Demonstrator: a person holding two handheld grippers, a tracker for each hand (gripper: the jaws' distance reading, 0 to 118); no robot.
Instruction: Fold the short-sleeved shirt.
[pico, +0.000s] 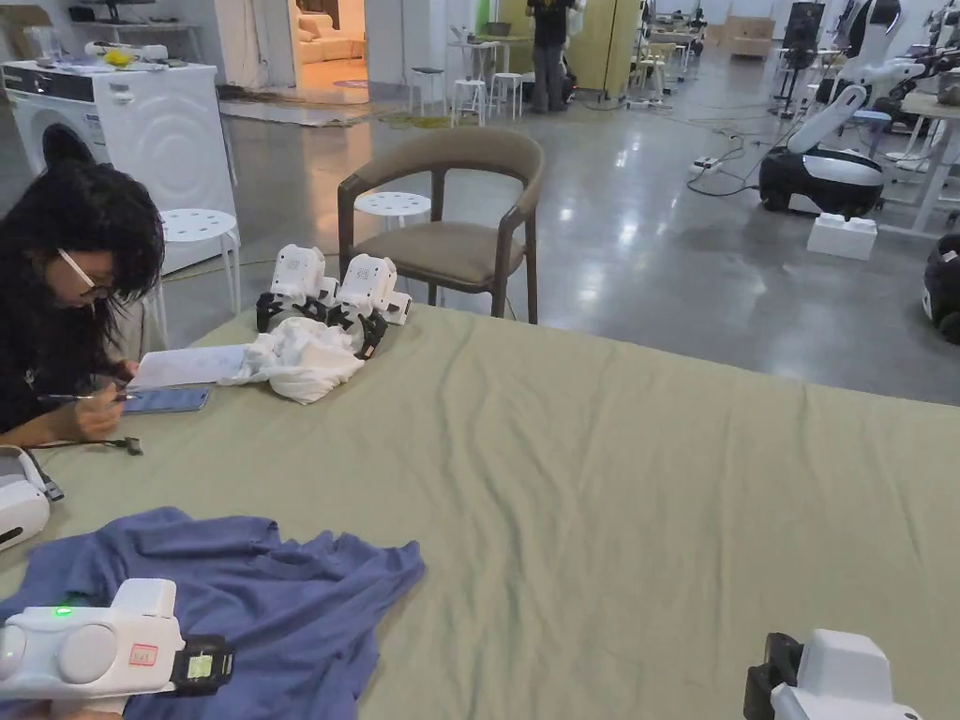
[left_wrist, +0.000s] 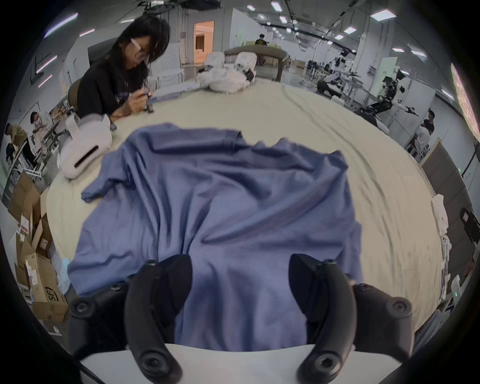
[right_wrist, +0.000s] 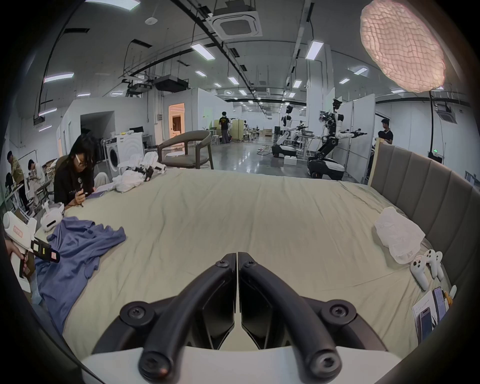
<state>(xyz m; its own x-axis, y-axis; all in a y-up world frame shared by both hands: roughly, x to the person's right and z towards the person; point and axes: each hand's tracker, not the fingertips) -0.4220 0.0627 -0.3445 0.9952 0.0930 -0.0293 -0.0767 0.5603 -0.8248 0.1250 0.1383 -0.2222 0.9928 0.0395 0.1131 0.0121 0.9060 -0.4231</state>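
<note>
Left gripper view: the left gripper (left_wrist: 240, 275) hovers wide open over the crumpled blue shirt (left_wrist: 220, 207). The right gripper (right_wrist: 237, 262), jaws closed and empty, sits well away from the shirt. Best pinch a single hem layer first, then spread it flat.

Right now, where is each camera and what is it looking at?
Head view: from the person's head, across the green bed sheet; both grippers' bodies show at the bottom.
Left gripper view: on the left gripper, jaws apart, over the blue shirt.
Right gripper view: on the right gripper, jaws together, above bare sheet.
All three share the shirt and the brown chair.
</note>
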